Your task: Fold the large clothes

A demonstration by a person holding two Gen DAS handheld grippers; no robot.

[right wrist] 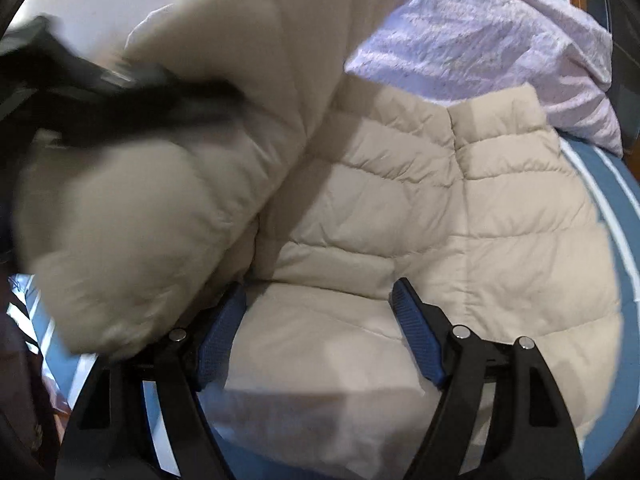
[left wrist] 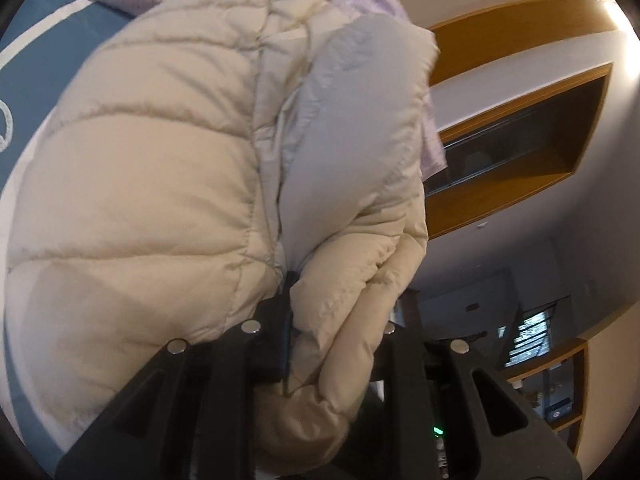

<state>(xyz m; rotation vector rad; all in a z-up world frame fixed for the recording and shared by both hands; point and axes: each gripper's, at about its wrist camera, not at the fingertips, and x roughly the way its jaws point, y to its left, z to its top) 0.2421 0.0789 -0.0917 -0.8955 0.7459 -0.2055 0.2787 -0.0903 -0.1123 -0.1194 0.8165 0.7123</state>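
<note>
A blue bed cover with white stripes (right wrist: 624,184) is seen beneath everything, and it serves as the folding surface. A crumpled pale lilac blanket (right wrist: 500,32) is bunched at the far end of the bed, apparently pushed aside to leave room. Most of the bed is covered by the large cream quilted puffer jacket (right wrist: 420,216), whose body is spread flat with its collar toward the blanket. One side of the jacket, seemingly a sleeve, is lifted off the bed and carried above the flat body, judged to be a fold across the front in progress. That raised part is pinched by the left hand-held gripper (left wrist: 336,320), whose jaws are closed on a thick bunch of the padded fabric, the grey lining being turned outward beside the grip. The right hand-held gripper (right wrist: 320,308) is held low over the hem area with its blue-padded jaws wide apart and nothing clamped between them; it is probably kept ready to steady or smooth the body.
</note>
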